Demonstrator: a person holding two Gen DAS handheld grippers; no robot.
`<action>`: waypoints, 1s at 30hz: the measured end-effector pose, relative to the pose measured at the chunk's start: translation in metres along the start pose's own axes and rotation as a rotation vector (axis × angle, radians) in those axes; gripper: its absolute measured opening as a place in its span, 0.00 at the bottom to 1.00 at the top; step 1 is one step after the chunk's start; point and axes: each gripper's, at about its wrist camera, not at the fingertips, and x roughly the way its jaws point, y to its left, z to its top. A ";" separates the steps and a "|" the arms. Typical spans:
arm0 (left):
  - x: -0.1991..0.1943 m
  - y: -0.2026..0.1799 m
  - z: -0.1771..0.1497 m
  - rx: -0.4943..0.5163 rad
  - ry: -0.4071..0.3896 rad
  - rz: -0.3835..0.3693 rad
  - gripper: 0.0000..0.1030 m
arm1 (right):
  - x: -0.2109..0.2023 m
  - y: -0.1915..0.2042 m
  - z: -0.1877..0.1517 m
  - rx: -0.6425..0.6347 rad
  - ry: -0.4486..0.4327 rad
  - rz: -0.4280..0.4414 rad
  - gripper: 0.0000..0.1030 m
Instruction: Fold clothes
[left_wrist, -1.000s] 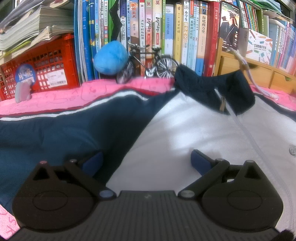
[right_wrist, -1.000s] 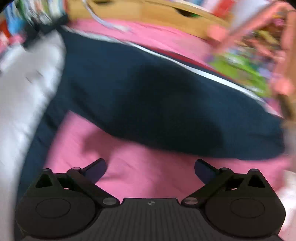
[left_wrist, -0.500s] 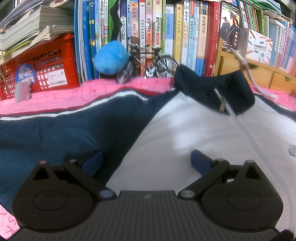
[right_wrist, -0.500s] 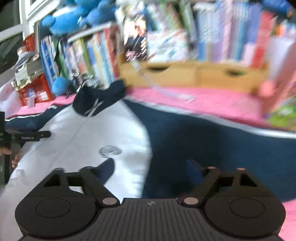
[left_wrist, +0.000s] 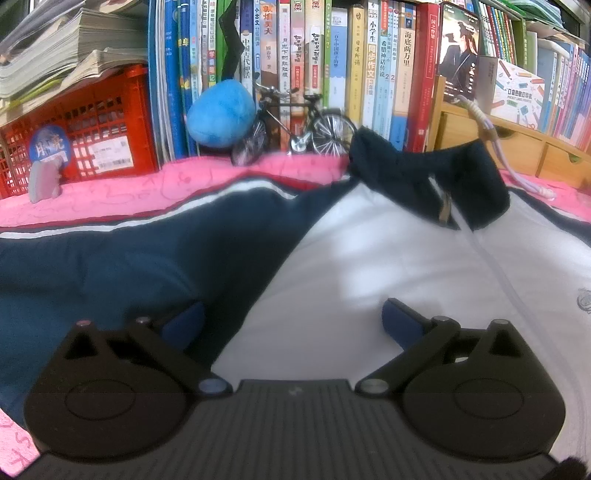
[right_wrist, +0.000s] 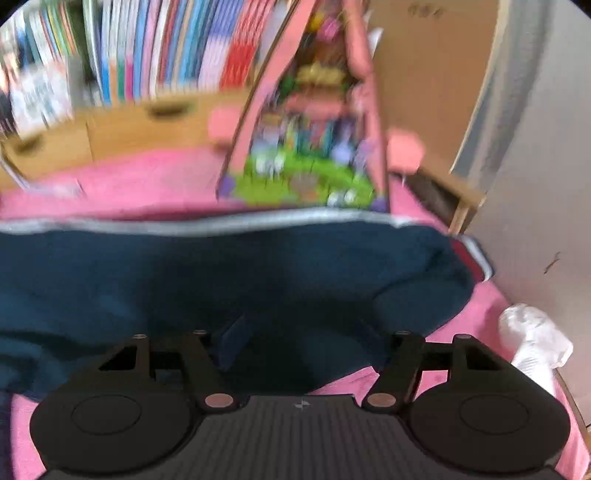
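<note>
Row of upright books (left_wrist: 369, 74) at back, red crate (left_wrist: 92, 125) left under stacked papers (left_wrist: 66, 55), blue plush ball (left_wrist: 221, 114) touching miniature bicycle (left_wrist: 295, 125), wooden drawer organizer (left_wrist: 517, 147) right, pink cloth (left_wrist: 110, 192) underneath.

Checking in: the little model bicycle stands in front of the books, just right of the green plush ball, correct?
Not quite: the plush ball is blue, not green. The left wrist view shows the model bicycle standing just right of it, in front of the upright books.
</note>
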 end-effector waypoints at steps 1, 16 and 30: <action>0.000 0.000 0.000 0.000 -0.001 0.000 1.00 | -0.013 -0.007 -0.002 0.012 -0.038 0.025 0.69; -0.127 0.059 -0.051 -0.111 -0.079 -0.136 0.93 | -0.201 0.038 -0.022 -0.202 -0.423 0.350 0.95; -0.212 -0.002 -0.188 0.152 -0.093 -0.151 0.93 | -0.263 0.064 -0.158 -0.319 -0.379 0.413 1.00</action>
